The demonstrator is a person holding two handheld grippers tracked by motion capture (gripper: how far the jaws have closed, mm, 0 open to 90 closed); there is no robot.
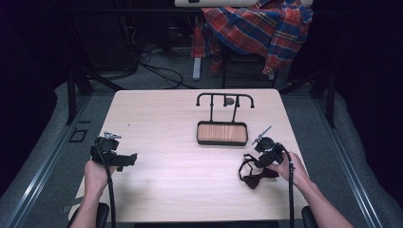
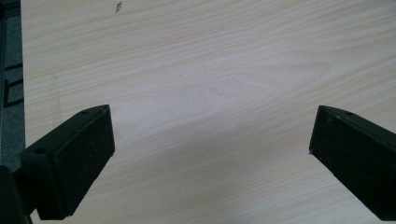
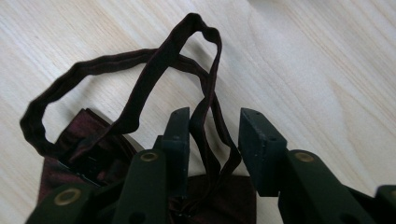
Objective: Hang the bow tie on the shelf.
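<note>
Right tool point(image 3: 212, 128) partly closed around bow tie point(image 3: 140, 116) strap, not yet pinching; limp, light fabric, grab strap loop.

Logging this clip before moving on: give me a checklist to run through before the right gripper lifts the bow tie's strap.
1. Strap between the right gripper's jaws: ok.
2. Jaws pressing on the strap: not ok, a gap remains on the right-hand side.
3. Bow tie lying flat on the table: ok.
4. Strap free of tangles: cannot tell, loops cross one another.
5. Left gripper open over bare wood, away from the work: ok.
6. Black stand apart from the bow tie: ok.
</note>
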